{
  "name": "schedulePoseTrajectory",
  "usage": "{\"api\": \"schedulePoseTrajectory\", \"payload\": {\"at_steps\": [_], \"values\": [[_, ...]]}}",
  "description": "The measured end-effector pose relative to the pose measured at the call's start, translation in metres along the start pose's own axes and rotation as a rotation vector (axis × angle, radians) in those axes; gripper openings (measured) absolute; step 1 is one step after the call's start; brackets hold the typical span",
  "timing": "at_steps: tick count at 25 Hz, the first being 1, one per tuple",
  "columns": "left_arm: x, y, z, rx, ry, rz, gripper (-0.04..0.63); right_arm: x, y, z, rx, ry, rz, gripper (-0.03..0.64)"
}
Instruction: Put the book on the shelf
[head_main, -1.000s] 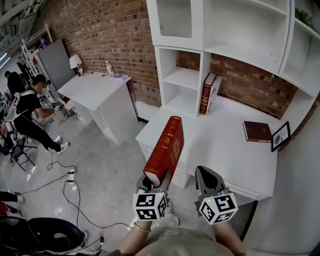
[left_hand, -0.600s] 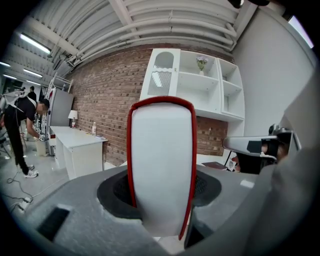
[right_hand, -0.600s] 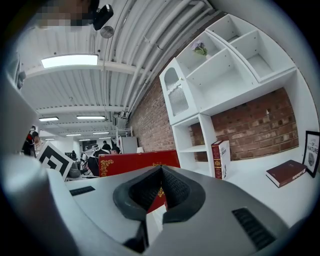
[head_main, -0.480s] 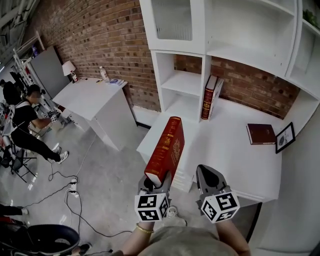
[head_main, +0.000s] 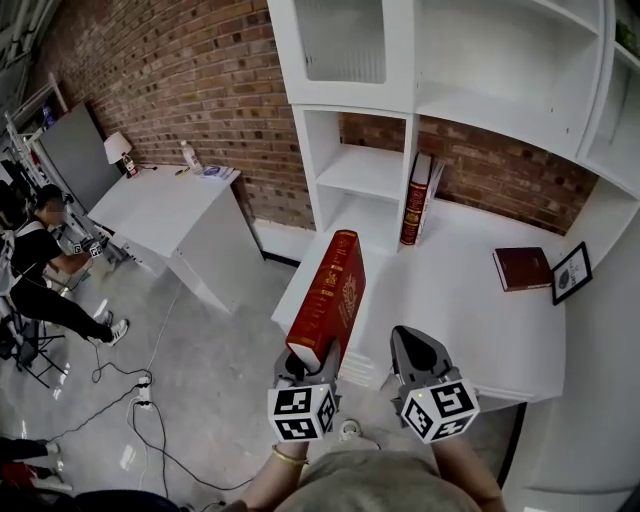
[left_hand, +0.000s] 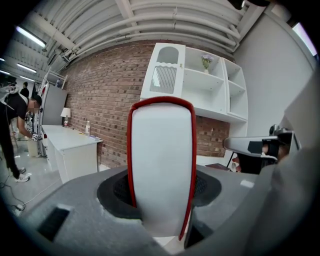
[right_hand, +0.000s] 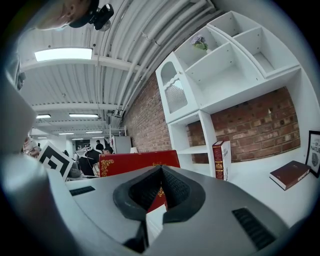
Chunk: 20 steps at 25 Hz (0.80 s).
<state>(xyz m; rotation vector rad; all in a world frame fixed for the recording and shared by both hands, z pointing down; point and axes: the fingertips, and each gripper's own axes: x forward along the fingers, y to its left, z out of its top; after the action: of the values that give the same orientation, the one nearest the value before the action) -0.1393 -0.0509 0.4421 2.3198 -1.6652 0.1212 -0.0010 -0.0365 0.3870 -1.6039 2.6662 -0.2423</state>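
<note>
A thick red book (head_main: 328, 295) with gold lettering stands up out of my left gripper (head_main: 308, 362), which is shut on its lower end. In the left gripper view its white page edge (left_hand: 161, 170) fills the gap between the jaws. My right gripper (head_main: 418, 350) is beside it to the right, shut with nothing in it; its jaw tips meet (right_hand: 161, 170) and the red book (right_hand: 131, 162) shows just behind them. Ahead stands the white shelf unit (head_main: 365, 165) on a white desk (head_main: 450, 310), with two books (head_main: 417, 198) upright beside its lower compartments.
A dark red book (head_main: 520, 268) lies flat on the desk near a framed picture (head_main: 572, 272) at the right. A second white desk (head_main: 165, 205) stands left against the brick wall. A person (head_main: 40, 250) sits at far left; cables (head_main: 150, 400) lie on the floor.
Both grippers and the book have moved forward together toward the desk and shelf, which now sit closer. The grip on the book is unchanged.
</note>
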Motion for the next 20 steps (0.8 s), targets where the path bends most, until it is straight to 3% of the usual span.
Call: {"api": "schedulePoseTrajectory", "payload": {"at_steps": [20], "values": [[0.058, 0.053, 0.011, 0.038, 0.029, -0.067, 0.233, 0.066, -0.004, -0.008, 0.020, 0.013, -0.076, 0.006]]}}
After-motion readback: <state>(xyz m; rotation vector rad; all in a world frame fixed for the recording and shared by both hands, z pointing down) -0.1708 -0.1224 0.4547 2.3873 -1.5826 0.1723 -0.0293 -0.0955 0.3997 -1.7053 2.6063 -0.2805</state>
